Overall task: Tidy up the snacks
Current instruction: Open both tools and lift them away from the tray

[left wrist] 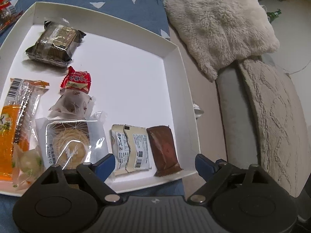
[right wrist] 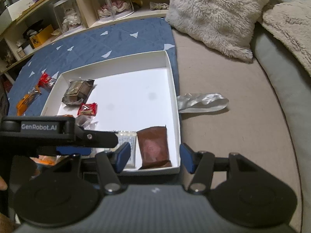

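Observation:
A white shallow tray (left wrist: 171,54) (right wrist: 173,81) lies on a blue quilted mat (right wrist: 97,38). Inside it are a dark brown packet (left wrist: 54,42) (right wrist: 77,92), a small red packet (left wrist: 77,80) (right wrist: 87,108), a white wrapped sweet (left wrist: 72,104), an orange packet (left wrist: 15,124), a clear-wrapped round pastry (left wrist: 72,143), a cream packet (left wrist: 130,147) (right wrist: 128,139) and a brown packet (left wrist: 165,149) (right wrist: 153,145). My left gripper (left wrist: 155,163) hangs open over the cream and brown packets, touching neither. My right gripper (right wrist: 155,155) is open above the brown packet, pads clear of it.
A red snack (right wrist: 45,79) and an orange snack (right wrist: 27,101) lie on the mat left of the tray. A crumpled silver wrapper (right wrist: 202,102) sits on the beige cushion to the right. A fluffy pillow (right wrist: 213,17) (left wrist: 219,25) and a shelf (right wrist: 77,9) stand behind.

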{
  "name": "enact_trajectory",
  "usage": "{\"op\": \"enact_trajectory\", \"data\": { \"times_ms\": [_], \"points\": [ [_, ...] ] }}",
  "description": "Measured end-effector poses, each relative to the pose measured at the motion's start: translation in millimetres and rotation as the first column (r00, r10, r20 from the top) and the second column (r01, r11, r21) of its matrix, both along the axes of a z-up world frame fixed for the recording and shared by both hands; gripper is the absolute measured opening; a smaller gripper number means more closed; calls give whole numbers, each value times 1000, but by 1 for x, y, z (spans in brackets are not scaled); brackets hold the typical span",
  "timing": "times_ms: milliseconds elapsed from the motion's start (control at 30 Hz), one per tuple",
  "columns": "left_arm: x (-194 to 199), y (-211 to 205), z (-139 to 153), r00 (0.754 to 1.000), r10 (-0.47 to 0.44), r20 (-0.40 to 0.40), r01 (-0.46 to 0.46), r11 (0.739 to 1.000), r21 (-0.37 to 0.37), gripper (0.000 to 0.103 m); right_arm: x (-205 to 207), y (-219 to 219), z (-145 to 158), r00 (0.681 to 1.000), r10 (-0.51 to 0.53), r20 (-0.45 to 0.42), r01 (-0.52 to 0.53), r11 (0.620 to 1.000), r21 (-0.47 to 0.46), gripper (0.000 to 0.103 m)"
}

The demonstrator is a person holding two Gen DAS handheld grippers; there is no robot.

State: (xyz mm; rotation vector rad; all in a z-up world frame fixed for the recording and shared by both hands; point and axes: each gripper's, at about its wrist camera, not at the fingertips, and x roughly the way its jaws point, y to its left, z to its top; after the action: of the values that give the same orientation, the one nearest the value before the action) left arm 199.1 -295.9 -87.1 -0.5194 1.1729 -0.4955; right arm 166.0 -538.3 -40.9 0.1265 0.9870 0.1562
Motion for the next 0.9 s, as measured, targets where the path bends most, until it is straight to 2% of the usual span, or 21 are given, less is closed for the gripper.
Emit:
{"op": "enact_trajectory", "data": {
  "times_ms": [233, 567, 700, 767, 867, 900],
  "points": [
    [-12, 5, 20, 999, -39, 31, 39, 999, 11, 91, -14, -3, 10, 1000, -16, 17, 16, 1000, 14, 63],
    [-26, 26, 39, 993, -78, 84, 71, 994, 84, 91, -28, -5, 23, 999, -30, 37, 29, 999, 22, 65],
    [-30, 39, 43, 991, -89, 99, 77, 990, 121, 92, -34, -2, 28, 998, -35, 47, 34, 999, 22, 68],
    [-31, 45, 45, 989, -97, 112, 81, 986, 143, 98, -36, -1, 32, 998, -35, 54, 34, 999, 20, 70],
    [-34, 54, 49, 983, -118, 139, 93, 980, 173, 103, -40, 2, 36, 998, -33, 60, 32, 999, 21, 77],
    [-36, 57, 51, 981, -126, 148, 98, 978, 183, 103, -41, 3, 37, 998, -30, 57, 29, 999, 20, 82]
  ]
}}
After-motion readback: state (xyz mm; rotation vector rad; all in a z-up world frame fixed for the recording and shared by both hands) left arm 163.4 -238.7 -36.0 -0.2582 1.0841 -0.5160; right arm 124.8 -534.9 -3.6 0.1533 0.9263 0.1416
